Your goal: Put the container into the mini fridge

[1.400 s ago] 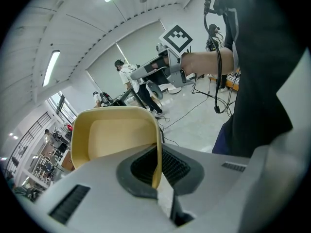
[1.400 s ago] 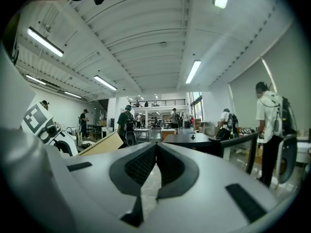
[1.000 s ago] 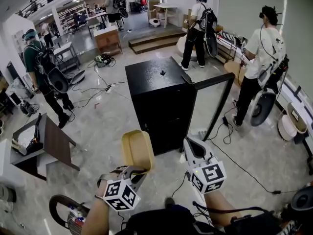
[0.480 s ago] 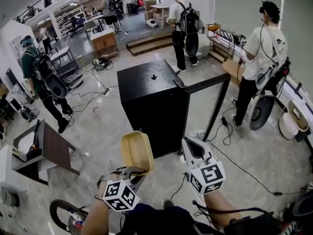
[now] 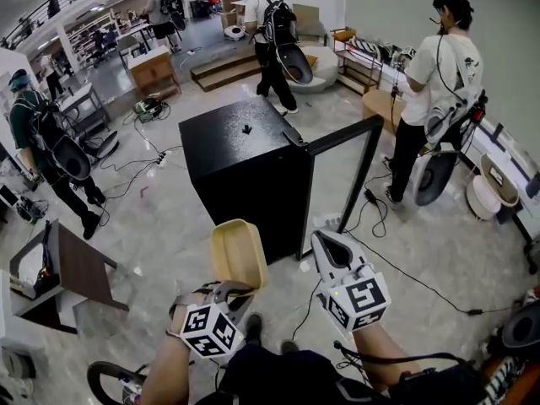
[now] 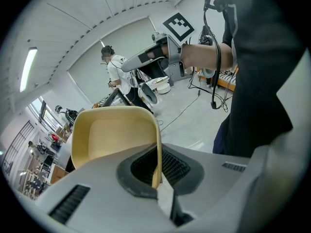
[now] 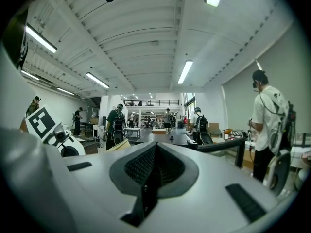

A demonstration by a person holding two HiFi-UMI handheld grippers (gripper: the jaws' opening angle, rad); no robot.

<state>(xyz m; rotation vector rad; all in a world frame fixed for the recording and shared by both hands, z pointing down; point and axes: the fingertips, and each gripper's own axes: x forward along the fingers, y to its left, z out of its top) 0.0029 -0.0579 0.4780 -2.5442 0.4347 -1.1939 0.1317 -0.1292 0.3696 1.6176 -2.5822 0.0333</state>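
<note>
The carry is in hand: the left gripper has its jaws pinched on one side wall of the yellow container, holding it in the air in front of the person, near the black mini fridge but apart from it. The right gripper hangs just to its right with jaws pressed together on nothing. The fridge door stands swung out to the right, and the opening faces away from the head view, so its inside is hidden. The next move likely calls for bringing the container round to the fridge's right side, behind the door, and levelling it before sliding it in. The shallow container's long axis runs from near to far, toward the fridge, tilted up, hollow side facing the person.
</note>
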